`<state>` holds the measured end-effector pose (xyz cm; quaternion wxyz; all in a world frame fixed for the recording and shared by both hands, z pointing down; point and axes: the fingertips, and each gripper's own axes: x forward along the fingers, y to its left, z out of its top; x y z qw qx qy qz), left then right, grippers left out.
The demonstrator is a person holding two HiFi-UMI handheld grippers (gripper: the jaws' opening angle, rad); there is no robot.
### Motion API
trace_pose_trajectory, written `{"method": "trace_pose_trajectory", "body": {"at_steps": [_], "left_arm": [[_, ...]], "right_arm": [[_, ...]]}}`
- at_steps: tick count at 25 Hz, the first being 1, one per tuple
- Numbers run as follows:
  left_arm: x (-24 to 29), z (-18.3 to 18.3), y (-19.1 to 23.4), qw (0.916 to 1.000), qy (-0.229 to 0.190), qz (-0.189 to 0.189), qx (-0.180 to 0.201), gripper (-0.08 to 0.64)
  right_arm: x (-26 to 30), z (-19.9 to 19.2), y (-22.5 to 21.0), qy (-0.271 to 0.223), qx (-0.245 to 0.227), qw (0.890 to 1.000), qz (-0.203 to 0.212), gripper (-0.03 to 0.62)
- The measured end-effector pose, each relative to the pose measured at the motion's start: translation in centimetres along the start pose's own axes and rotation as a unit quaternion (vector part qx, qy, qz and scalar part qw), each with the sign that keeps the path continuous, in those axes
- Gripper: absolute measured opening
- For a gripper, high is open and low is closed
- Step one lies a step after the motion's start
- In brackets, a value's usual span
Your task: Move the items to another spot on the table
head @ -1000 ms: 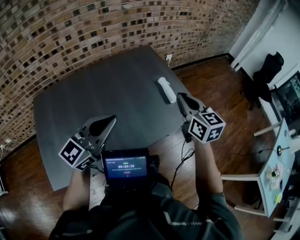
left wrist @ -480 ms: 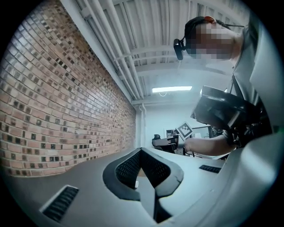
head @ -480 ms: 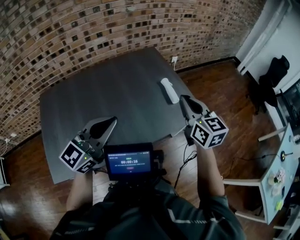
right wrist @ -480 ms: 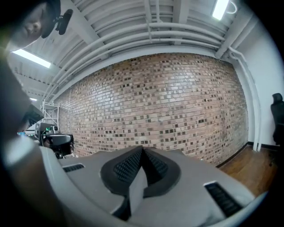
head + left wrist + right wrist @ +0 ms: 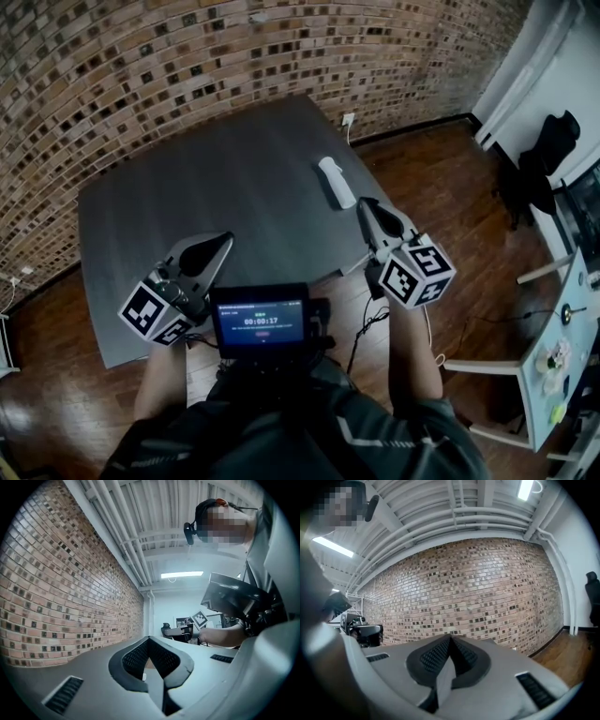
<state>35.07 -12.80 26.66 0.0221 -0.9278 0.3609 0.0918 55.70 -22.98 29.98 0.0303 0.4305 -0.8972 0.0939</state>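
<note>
Although its make is too small to read from the head view, the white oblong item [image 5: 337, 182] lies flat on the dark grey worktop [image 5: 206, 178], close to the worktop's right edge and about halfway along it. Its long axis runs nearly parallel to that edge. One rounded end points toward the worktop's far corner, the other toward its near right corner. Any print or buttons on its top face are too small to make out.

The right claw [image 5: 361, 202] hangs over the worktop's right edge, its tip just beside the item's near end. Whether tip and item touch cannot be told from above. In the right gripper view its ribbed pads [image 5: 436, 656] are pressed together with nothing between them. The left claw [image 5: 226, 240] sits over the worktop's near edge, well apart from the item. It is likewise clenched on nothing, its tips meeting in the left gripper view.

Each gripper carries a cube [image 5: 416, 270] of black-and-white square markers. Below the worktop's near edge, a small screen [image 5: 260, 322] at the person's chest shows a timer reading 00:00:17. The line above the timer and the red patch under it are too fine to read. The person's torso is cut off at the bottom of the head view.
</note>
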Motion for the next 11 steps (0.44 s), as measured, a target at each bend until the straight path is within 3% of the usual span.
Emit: {"method": "trace_pose_trajectory", "body": {"at_steps": [11], "left_arm": [[2.0, -0.6, -0.6, 1.0000, -0.003, -0.006, -0.007, -0.005]], "right_arm": [[-1.4, 0.2, -2.0, -0.009, -0.007, 1.000, -0.016, 0.002]]}}
